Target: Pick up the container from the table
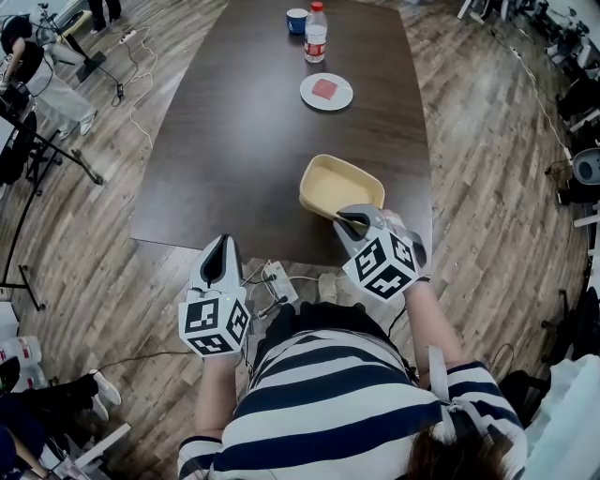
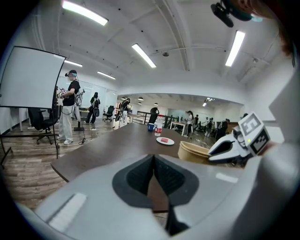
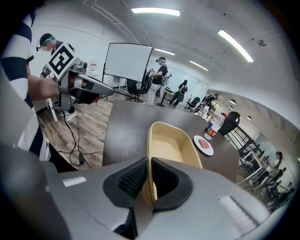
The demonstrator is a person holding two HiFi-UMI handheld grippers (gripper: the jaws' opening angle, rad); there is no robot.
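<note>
Striped in navy and white, the person's shirt (image 1: 328,394) is filling the bottom of the head view, and both forearms are reaching forward from it. The right hand is stretching out over the near right corner of the dark worktop (image 1: 234,141) and angling its gripper downward. The right gripper (image 1: 354,223) is pinching the near rim of the beige container (image 1: 337,183), one pad sitting inside the wall and the other outside, with only that thin wall keeping them apart. The container is sitting at the near right part of the worktop, its open side facing up; whether its base is touching the surface I cannot tell. The left hand is hanging short of the worktop's near edge, pointing its gripper forward. The left gripper (image 1: 222,255) is holding nothing, its pads pressing together. A plate (image 1: 326,91), a bottle (image 1: 316,33) and a blue cup (image 1: 296,20) are standing well apart from the container at the far end.
</note>
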